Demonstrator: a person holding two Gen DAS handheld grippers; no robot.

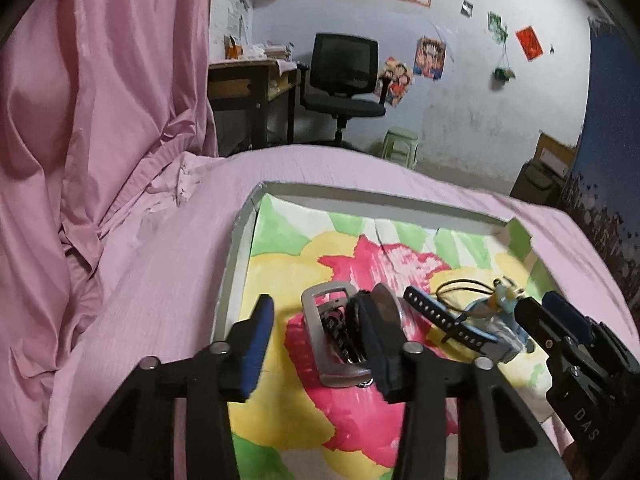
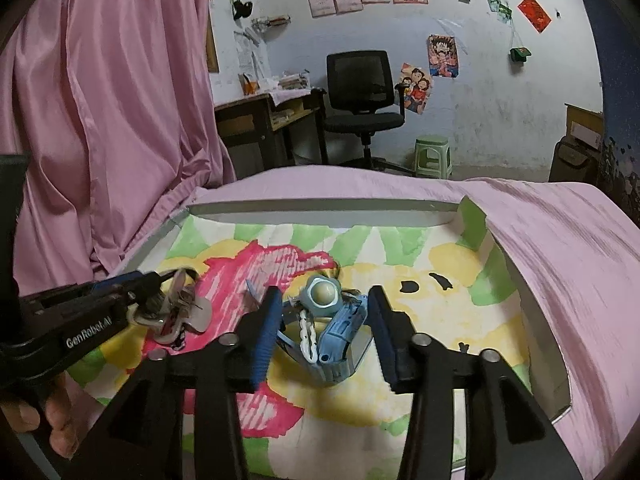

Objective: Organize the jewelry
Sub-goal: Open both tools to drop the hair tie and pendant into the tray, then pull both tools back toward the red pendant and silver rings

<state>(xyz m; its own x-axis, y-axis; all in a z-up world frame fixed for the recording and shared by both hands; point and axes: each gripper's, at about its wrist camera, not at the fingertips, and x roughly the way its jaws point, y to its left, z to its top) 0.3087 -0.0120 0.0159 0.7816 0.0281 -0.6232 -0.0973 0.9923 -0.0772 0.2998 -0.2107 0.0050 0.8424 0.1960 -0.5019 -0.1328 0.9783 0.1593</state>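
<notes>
Lying between open right claw (image 2: 326, 336), blue watch (image 2: 340, 336) points away.

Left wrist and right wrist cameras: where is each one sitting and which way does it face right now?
Left wrist: on the left gripper, looking forward and down along its open fingers at the silver watch in the painted tray; the right gripper enters at right.
Right wrist: on the right gripper, angled down over the blue watch, its pads clear of it; the left gripper and a hand show at left.
Shared: both face the far wall with the black office chair, the tray, pink cloth and both watches.
</notes>
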